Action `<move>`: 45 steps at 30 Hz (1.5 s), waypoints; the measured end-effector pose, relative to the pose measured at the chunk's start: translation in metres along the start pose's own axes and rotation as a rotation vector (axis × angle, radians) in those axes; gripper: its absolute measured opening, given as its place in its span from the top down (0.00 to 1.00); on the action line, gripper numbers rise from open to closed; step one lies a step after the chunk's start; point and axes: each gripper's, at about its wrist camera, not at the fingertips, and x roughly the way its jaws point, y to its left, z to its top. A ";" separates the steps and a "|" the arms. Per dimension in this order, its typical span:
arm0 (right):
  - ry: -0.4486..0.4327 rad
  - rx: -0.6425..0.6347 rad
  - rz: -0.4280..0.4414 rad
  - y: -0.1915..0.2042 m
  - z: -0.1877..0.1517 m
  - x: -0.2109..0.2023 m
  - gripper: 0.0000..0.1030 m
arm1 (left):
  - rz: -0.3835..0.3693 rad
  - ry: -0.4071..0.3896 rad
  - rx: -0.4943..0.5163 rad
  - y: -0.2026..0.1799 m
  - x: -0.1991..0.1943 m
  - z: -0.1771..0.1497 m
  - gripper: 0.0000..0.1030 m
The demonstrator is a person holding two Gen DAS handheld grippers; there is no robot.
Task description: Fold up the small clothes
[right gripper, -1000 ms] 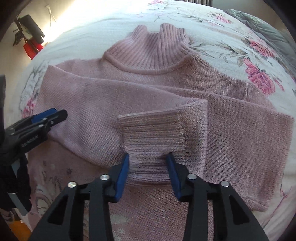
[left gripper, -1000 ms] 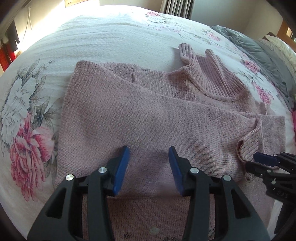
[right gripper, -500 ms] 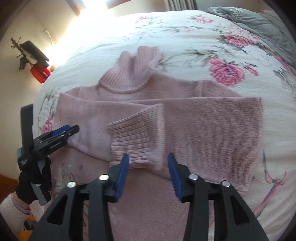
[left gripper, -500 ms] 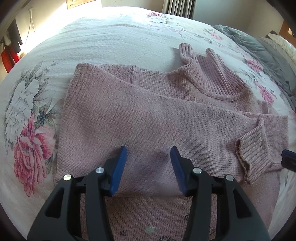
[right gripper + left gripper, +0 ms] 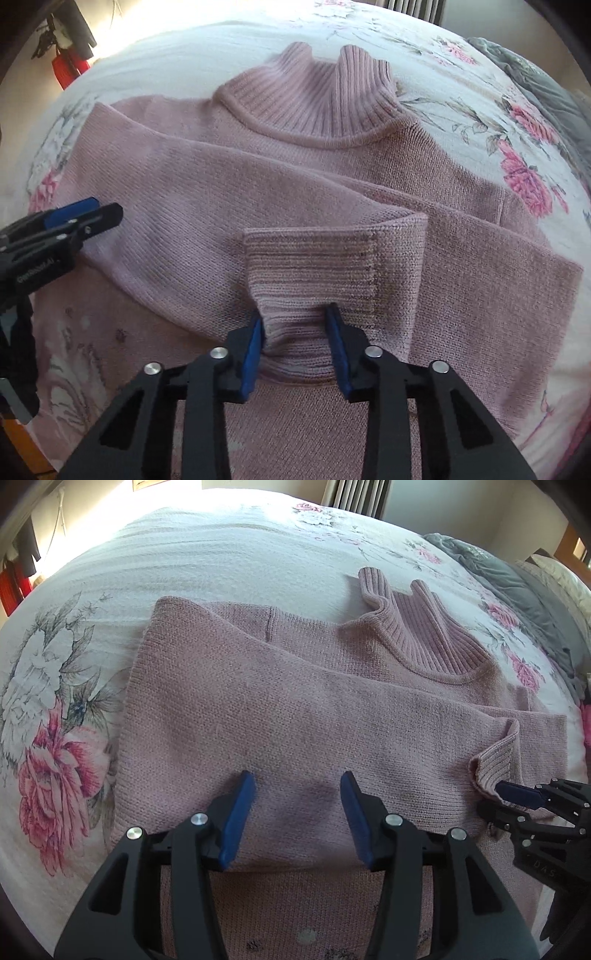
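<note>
My right gripper (image 5: 295,325) has its jaws clamped on the ribbed cuff (image 5: 310,266) of the pink knitted turtleneck sweater (image 5: 295,709); my left gripper (image 5: 297,801) hovers, jaws apart, over the floral bedspread (image 5: 221,554).

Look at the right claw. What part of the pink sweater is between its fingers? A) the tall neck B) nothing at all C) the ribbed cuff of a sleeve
C: in the right wrist view the right claw has the ribbed cuff of the pink sweater bunched between its blue fingers.

White lettering on the left claw (image 5: 59,236) body, too blurred to read
</note>
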 end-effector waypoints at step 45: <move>-0.108 0.253 0.301 -0.134 0.118 -0.011 0.40 | -0.145 -0.007 0.091 -0.041 0.035 0.132 0.33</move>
